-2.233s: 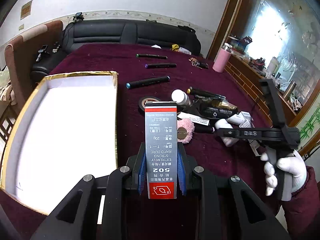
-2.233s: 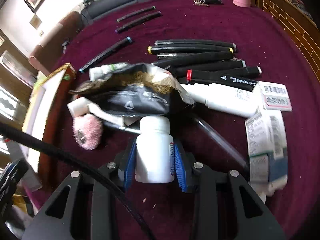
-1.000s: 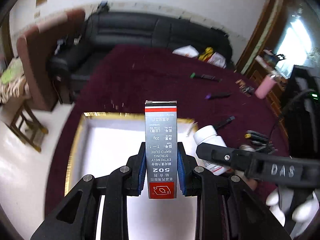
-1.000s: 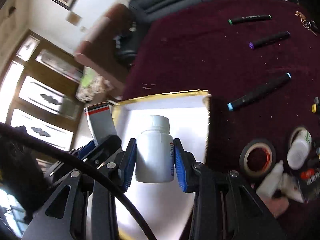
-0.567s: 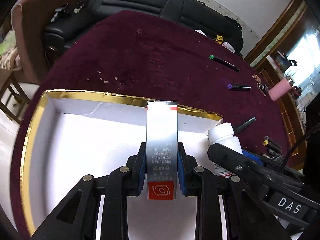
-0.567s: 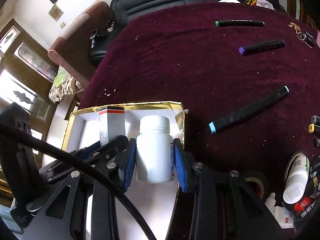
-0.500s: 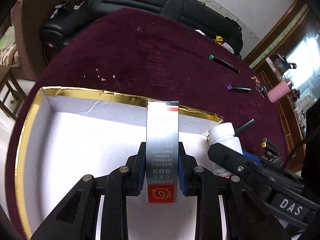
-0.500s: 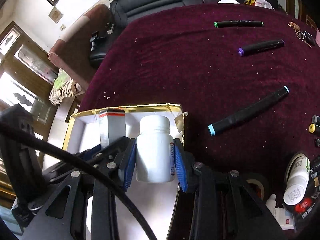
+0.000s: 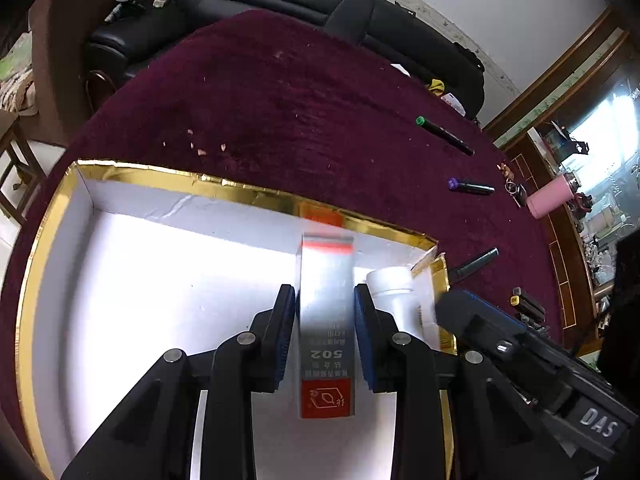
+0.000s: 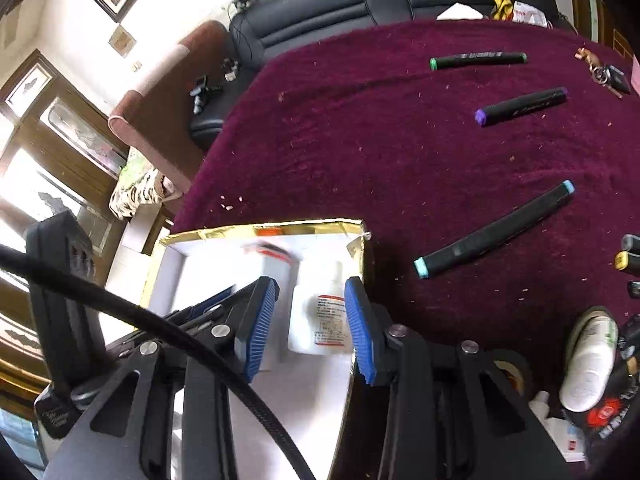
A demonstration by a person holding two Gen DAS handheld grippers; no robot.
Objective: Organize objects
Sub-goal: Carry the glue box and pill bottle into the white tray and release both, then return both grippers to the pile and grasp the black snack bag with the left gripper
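Left gripper (image 9: 325, 332): blue pads look parted from the grey glue carton (image 9: 327, 320), slim gaps either side; carton blurred, seemingly dropping free. Carton's long axis runs straight away from the camera toward the far wall of the gold-rimmed box (image 9: 248, 192), red logo end nearest, red-striped end farthest.

Right gripper (image 10: 310, 320): pads wide apart, white bottle (image 10: 320, 312) loose between them, touching neither; motion blur, so lying or upright cannot be told. Its cap end seems to point at the far wall. Bottle sits by the box's far right corner, carton just left of it.

Judgement: release step for both. To do it well, lift both grippers straight up and back without brushing either item, keep the right pad off the torn gold corner, and let things settle side by side along the far wall.

Beyond the box, on the maroon cloth: teal-tipped marker (image 10: 496, 232), then purple marker (image 10: 520, 106), green marker (image 10: 478, 58) farthest
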